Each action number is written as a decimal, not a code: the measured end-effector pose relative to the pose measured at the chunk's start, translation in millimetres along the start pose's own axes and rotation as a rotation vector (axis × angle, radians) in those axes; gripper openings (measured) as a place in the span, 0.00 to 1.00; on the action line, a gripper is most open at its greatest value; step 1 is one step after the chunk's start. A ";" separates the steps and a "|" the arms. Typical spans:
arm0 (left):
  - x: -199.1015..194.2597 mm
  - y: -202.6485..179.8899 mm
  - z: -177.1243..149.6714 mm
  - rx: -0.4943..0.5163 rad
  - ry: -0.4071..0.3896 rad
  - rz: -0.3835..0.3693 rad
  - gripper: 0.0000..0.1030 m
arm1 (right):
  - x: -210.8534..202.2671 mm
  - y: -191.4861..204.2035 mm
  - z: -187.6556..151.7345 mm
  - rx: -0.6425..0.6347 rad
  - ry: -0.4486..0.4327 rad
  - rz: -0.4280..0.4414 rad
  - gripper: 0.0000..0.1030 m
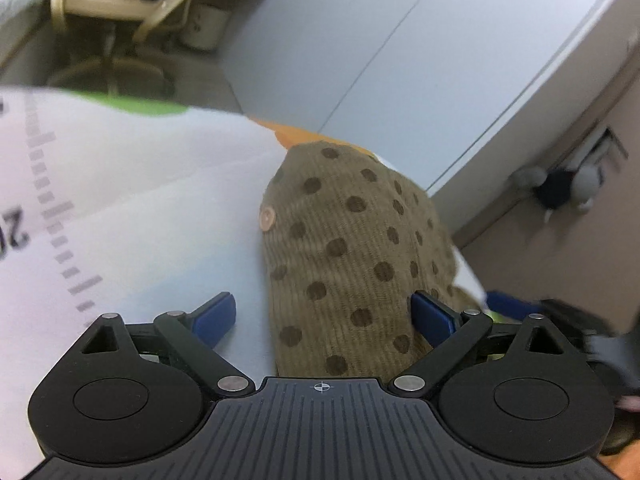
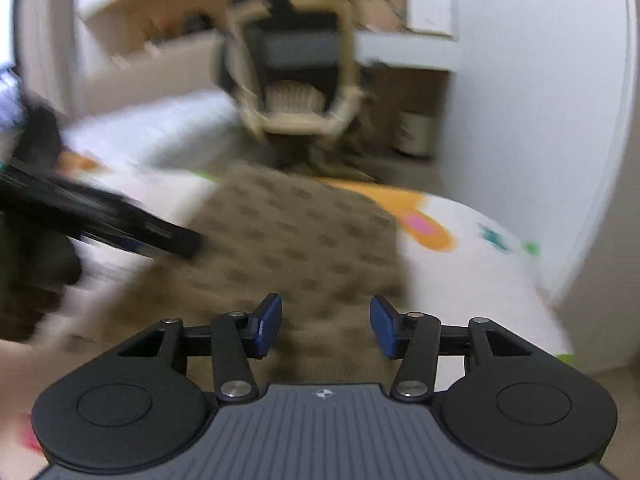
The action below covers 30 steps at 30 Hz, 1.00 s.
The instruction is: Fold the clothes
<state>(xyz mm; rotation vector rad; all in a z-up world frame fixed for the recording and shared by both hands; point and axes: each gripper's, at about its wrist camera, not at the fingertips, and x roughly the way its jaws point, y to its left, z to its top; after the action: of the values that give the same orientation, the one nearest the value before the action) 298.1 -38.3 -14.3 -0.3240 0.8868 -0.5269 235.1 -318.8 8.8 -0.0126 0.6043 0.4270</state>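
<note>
A tan corduroy garment with dark brown dots and a pale button lies on a white play mat. My left gripper is open low over the mat, its blue fingers wide apart, the right one against the garment's edge. In the blurred right wrist view the same garment spreads ahead and beneath my right gripper, which is open with nothing between its blue fingers. The left tool shows as a dark bar at the garment's left side.
The mat carries ruler marks, orange and pink patches and green spots. A beige office chair stands beyond the mat, a white bin beside it. A pale wall and a wooden cabinet are on the right.
</note>
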 end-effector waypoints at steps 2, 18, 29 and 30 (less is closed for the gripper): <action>-2.7 -2.3 -1.5 0.020 -0.003 0.017 0.95 | -1.3 13.6 -9.3 -0.029 0.011 0.055 0.51; -3.5 -6.0 -3.8 0.027 0.006 0.043 0.97 | 13.7 -15.2 30.4 0.057 -0.060 0.010 0.65; -52.0 -31.4 32.5 0.103 -0.156 -0.186 0.96 | 59.6 -44.3 3.0 0.128 0.042 -0.079 0.75; -44.1 -33.2 33.9 0.091 -0.128 -0.223 0.96 | 52.1 -41.3 3.2 0.107 0.030 -0.091 0.75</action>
<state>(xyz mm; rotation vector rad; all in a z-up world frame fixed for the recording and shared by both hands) 292.4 -39.2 50.2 -0.3717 0.7039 -0.7427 291.6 -336.0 -22.1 0.0561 0.6527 0.3066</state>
